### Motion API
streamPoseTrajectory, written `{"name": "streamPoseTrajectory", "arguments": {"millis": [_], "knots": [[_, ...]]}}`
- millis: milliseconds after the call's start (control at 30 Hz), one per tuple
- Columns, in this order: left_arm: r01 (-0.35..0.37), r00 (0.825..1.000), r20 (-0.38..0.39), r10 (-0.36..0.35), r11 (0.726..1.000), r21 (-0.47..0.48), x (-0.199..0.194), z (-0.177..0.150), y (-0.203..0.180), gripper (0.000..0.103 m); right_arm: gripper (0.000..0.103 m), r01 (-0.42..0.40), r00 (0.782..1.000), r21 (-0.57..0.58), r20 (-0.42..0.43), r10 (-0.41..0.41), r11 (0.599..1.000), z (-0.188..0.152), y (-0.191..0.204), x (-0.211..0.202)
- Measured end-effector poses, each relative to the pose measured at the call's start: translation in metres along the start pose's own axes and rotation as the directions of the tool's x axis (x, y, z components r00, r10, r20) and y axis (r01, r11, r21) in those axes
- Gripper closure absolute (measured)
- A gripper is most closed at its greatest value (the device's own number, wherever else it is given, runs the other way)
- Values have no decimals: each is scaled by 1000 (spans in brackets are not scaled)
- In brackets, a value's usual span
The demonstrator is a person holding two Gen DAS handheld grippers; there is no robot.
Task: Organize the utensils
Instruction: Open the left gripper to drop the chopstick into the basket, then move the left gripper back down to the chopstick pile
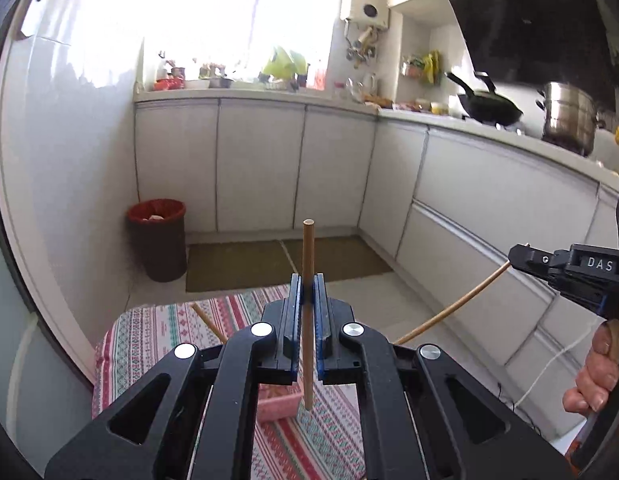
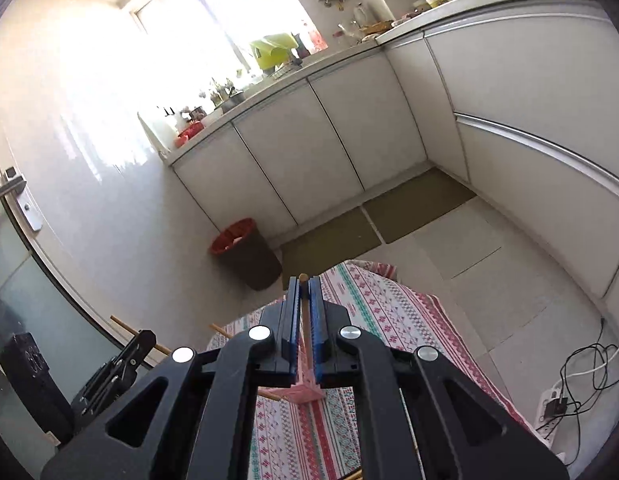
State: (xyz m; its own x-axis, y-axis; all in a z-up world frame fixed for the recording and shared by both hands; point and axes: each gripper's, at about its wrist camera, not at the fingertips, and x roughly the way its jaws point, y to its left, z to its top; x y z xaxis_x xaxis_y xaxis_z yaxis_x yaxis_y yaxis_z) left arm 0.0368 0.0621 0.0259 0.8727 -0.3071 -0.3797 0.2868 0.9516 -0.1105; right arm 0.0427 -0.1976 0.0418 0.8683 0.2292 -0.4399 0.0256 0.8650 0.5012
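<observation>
My left gripper is shut on a wooden chopstick that stands upright between the blue pads, its lower end above a pink holder on the striped tablecloth. My right gripper is shut on a second chopstick, seen end-on. In the left wrist view the right gripper is at the right edge with its chopstick slanting down towards the holder. The pink holder also shows under the right jaws. Another chopstick pokes out on the left.
A brown bin with a red liner stands on the floor by white cabinets. A wok and steel pot sit on the counter. Cables and a power strip lie on the floor at the right.
</observation>
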Motion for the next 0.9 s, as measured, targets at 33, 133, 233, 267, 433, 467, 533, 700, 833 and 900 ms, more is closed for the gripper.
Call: {"name": "streamPoseTrajectory", "arguments": {"millis": [33,133,233,267,433,467,533,700,833,900], "knots": [[-8,1000,12,8,1000,-7,1,3,1,98,98,-9,1000,4,4,9,1000,6,2,3],[-16,999,34,16,1000,-24,4,12,3,98,98,-35,999,-11,13,35,999,19,13,11],[-50,997,49,51,999,-18,10,15,4,98,98,-49,999,-20,16,50,999,21,18,25],[-64,997,51,64,998,-15,14,16,5,98,98,-50,999,-19,6,50,999,19,19,32],[-114,993,31,115,993,-36,40,11,19,98,98,-48,998,-13,-35,47,999,14,18,60],[-118,993,24,119,992,-46,45,8,22,98,98,-48,998,-14,-40,47,999,13,19,65],[-122,993,-9,122,991,-53,55,1,28,97,98,-46,998,-18,-46,45,999,10,20,72],[-130,991,-13,130,985,-115,47,1,41,75,98,-38,998,-26,-52,37,999,3,26,83],[-144,988,42,152,978,-151,23,7,49,61,98,-21,998,-42,-56,19,999,-5,33,92],[-152,986,51,162,975,-161,16,9,52,59,98,-10,998,-50,-58,7,999,-9,35,97]]}}
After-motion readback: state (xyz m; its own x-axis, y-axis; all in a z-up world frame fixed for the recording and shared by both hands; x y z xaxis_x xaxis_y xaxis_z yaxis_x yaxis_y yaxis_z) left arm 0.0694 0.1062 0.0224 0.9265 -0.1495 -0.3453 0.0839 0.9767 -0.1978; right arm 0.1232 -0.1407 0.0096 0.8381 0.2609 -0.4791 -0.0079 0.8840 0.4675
